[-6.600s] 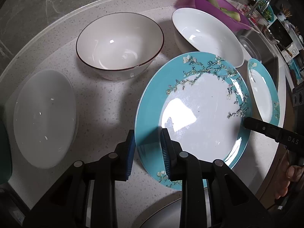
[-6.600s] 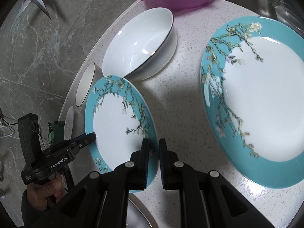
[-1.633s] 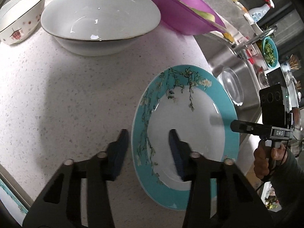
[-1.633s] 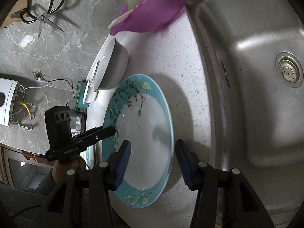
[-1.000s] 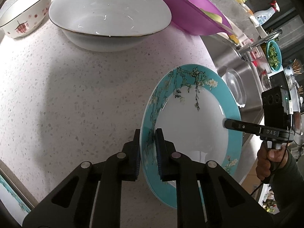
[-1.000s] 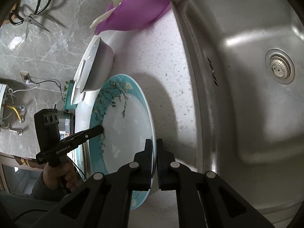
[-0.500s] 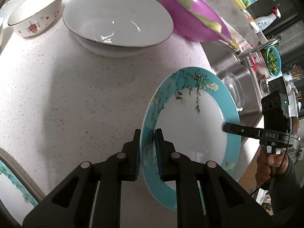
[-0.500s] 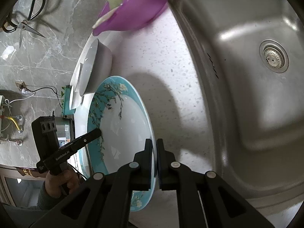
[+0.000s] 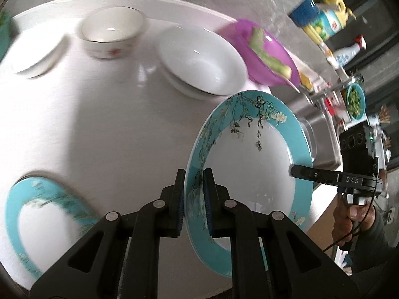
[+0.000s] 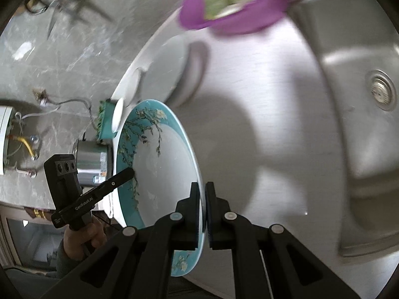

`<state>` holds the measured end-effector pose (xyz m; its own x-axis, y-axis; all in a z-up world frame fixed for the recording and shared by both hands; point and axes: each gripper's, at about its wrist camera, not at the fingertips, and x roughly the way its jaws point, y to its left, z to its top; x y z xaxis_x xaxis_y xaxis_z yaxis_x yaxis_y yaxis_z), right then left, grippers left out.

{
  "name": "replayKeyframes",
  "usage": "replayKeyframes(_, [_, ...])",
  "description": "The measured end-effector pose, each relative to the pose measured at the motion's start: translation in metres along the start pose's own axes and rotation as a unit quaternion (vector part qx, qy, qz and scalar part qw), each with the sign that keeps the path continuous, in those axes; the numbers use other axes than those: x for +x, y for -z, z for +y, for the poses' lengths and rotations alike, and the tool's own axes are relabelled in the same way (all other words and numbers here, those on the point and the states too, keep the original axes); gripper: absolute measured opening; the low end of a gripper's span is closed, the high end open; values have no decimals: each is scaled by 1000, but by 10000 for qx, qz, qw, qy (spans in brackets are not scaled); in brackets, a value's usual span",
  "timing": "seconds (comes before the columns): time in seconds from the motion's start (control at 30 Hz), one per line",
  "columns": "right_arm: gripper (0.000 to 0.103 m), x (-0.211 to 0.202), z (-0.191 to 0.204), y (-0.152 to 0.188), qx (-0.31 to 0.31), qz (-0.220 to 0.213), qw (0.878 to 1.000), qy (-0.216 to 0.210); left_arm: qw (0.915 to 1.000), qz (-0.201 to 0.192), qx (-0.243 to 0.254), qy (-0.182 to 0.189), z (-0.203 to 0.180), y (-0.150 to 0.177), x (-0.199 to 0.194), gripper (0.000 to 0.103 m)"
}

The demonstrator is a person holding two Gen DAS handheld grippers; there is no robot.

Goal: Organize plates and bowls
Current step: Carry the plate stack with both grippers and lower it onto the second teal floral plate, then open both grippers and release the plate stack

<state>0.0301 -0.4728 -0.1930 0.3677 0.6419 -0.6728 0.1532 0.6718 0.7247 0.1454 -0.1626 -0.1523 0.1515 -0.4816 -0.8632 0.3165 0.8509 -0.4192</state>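
Gripping the teal plate (image 9: 251, 164) by opposite edges, both grippers hold it tilted and lifted clear of the white surface (image 9: 104, 129). The left gripper (image 9: 194, 201) has its fingers (image 9: 180, 199) closed narrow on the rim at the plate's 7 o'clock edge in the left wrist view; the right gripper (image 10: 202, 211) has its fingers (image 10: 195, 209) pinched on the rim at the 4 o'clock edge in the right wrist view. In the left wrist view, a second teal plate (image 9: 47, 221) lies flat on the surface at 8 o'clock, well apart from the held plate. A wide white bowl (image 9: 202, 62) sits at 12 o'clock, a small patterned bowl (image 9: 111, 35) at 11 o'clock, and a shallow white dish (image 9: 37, 54) at 10 o'clock. A purple bowl (image 9: 261, 57) with green pieces stands just beside the wide white bowl. In the right wrist view, the steel sink (image 10: 349, 124) fills the 3 o'clock side.
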Motion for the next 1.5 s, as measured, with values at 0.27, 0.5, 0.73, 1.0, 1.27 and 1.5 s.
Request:
replayKeyframes(0.27, [8,62,77,-7,-535,459,9973,-180,9978,-320,-510,-284,86,34,-73,12])
replayKeyframes(0.5, [8,126,132,12,-896,951,9912,-198,9925,-438,-1008,-534,167,71,-118,13])
replayKeyframes(0.73, [9,174,160,30,-1065,1216,9868,-76,9902,-374,-1157,-692,226,94,-135,14])
replayKeyframes(1.0, [9,196,163,42,-1084,1268,9858,185,9901,-257,-1194,-695,252,119,-126,15])
replayKeyframes(1.27, [10,214,172,46,-1271,1212,9833,471,9899,-174,-1144,-818,259,124,-105,18])
replayKeyframes(1.5, [11,219,174,51,-1459,1145,9794,795,9907,-128,-1031,-875,253,118,-88,18])
